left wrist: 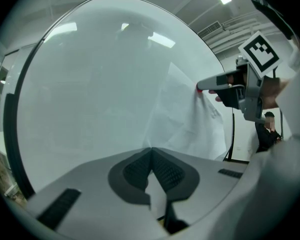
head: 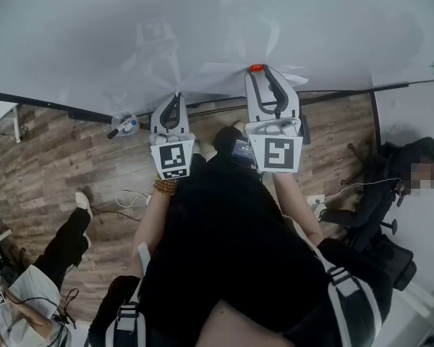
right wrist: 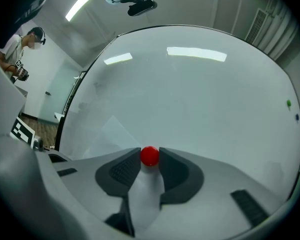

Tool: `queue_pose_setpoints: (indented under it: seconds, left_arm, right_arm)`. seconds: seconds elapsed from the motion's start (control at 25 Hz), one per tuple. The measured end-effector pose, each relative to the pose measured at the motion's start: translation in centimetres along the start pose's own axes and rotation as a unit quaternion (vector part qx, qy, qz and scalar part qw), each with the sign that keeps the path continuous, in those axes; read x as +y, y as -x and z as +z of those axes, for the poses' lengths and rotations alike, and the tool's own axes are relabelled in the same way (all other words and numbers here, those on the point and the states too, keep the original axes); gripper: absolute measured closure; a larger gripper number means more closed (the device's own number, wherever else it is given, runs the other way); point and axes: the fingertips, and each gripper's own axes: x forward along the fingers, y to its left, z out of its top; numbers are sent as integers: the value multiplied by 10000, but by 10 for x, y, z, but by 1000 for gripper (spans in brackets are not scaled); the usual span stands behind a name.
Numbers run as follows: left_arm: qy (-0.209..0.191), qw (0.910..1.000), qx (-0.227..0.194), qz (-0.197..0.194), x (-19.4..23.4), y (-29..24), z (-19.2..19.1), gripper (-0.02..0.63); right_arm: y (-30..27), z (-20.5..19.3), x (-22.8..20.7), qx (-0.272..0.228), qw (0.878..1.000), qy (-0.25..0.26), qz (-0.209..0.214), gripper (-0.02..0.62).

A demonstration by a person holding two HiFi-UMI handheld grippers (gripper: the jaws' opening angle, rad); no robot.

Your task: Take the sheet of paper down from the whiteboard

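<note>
Item: sheet of paper (left wrist: 190,124), white, thin, creased and rumpled. It hangs against the whiteboard (head: 94,35), bellied away from it between two held points. The upper corner is pinned under a red magnet (right wrist: 150,155); a lower edge is drawn out to the left gripper.

Red magnet: small, round, glossy, sitting on the board face at the sheet's top.

Right gripper (right wrist: 150,153): pale grey moulded shell with dark ribbed pads. Its jaws are narrowed onto the red magnet, one pad against each side, and a strip of the sheet shows below between them.

Left gripper (left wrist: 151,151): same make. Its jaws are pressed together at the tips, with an edge of the sheet pinched between the ribbed pads and showing white behind them. It sits lower than, and beside, the right gripper.

Whiteboard: large, smooth, glossy white surface with a thin dark frame; ceiling lights reflect in it.

Marker cube (head: 275,152): white faces with black square patterns, one on each gripper.

Floor (head: 50,157): wood-grain planks, brown-grey, with loose cables lying on it.

Bracelet (head: 165,186): brown beads, on the person's left wrist.
</note>
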Motion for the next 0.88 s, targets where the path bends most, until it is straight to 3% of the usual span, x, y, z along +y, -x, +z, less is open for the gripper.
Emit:
queue_pose_setpoints:
  seconds: [0.88]
  left_arm:
    - [-45, 9999, 27, 92, -3, 2, -1, 595]
  right_arm:
    - [4, 4, -7, -171, 9998, 26, 31, 488]
